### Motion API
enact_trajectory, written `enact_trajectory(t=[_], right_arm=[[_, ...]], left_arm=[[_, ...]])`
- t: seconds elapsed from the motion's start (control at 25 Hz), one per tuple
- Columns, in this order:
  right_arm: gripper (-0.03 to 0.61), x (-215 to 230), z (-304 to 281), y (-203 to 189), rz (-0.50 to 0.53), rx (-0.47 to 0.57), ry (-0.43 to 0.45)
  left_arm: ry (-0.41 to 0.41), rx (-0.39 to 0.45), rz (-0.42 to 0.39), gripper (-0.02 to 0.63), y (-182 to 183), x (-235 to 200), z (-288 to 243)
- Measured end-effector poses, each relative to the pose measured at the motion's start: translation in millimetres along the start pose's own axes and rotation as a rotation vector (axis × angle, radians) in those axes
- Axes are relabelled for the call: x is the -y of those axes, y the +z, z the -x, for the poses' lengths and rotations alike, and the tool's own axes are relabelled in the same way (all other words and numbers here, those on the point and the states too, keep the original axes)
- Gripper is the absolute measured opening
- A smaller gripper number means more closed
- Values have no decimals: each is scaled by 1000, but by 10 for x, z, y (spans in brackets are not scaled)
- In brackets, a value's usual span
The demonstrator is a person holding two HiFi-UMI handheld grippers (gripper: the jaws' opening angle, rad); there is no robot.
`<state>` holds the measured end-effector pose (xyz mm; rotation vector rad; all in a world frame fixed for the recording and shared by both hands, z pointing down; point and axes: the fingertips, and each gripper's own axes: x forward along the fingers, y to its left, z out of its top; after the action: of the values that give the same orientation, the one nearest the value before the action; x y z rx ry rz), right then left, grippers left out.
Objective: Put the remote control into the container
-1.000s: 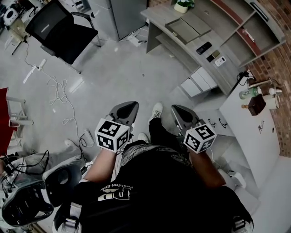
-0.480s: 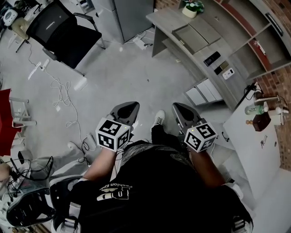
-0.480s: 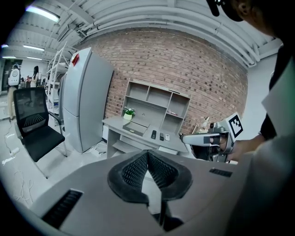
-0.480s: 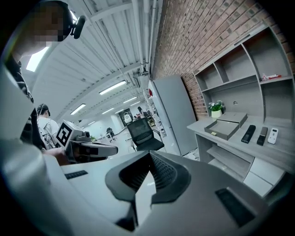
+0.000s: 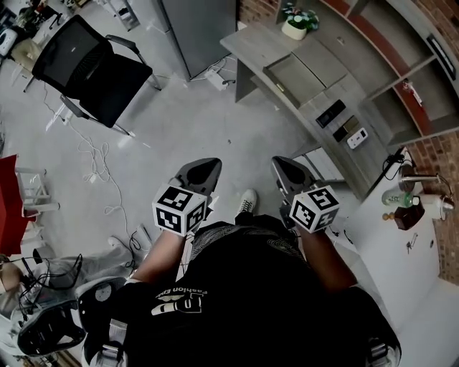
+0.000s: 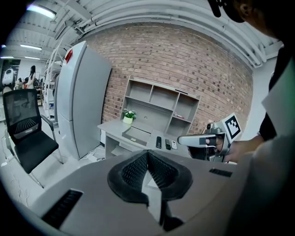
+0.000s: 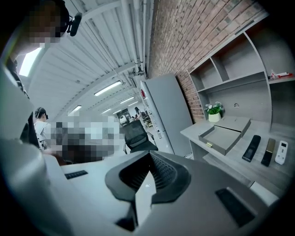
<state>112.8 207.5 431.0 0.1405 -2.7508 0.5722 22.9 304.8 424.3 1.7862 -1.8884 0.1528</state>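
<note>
Three remote controls lie in a row on the grey desk (image 5: 262,46): a black one (image 5: 330,113), a dark one (image 5: 346,127) and a white one (image 5: 357,137). Beside them lies the container, a shallow grey tray (image 5: 297,72), which looks bare inside. The right gripper view shows the tray (image 7: 223,136) and the black remote (image 7: 251,147) far ahead. My left gripper (image 5: 203,170) and right gripper (image 5: 287,168) are held side by side in front of the person's body, well short of the desk. Both are shut, jaws meeting with nothing between them.
A potted plant (image 5: 295,21) stands at the desk's far end, under wall shelves (image 5: 401,50). A grey cabinet (image 5: 193,29) and a black office chair (image 5: 86,64) stand to the left. Cables (image 5: 93,165) trail over the floor. A white counter (image 5: 401,236) with bottles is at the right.
The desk with the remotes has slid lower in the head view, closer to the grippers. Both grippers keep the same place in front of the body and stay shut.
</note>
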Motion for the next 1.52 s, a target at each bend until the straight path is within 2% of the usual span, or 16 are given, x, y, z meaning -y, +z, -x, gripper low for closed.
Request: enact_trajectory(t=[0.4,0.96,1.2,1.52], right_arm=[[8,744,-100,378,-51,52,-18],[8,1428,56,534,-103,130,-126],[8,1755,48,517,-133,148,-203],[8,2199,-119,734,-211,209,-364]], left_arm=[[-12,-36,-55,6,535,-52,-770],[-106,-99,-148,6,803,61,-1517],[-193,-113,-218,6,966,129,-1930],[-369,-168,-282,6,1233,9,-2532]])
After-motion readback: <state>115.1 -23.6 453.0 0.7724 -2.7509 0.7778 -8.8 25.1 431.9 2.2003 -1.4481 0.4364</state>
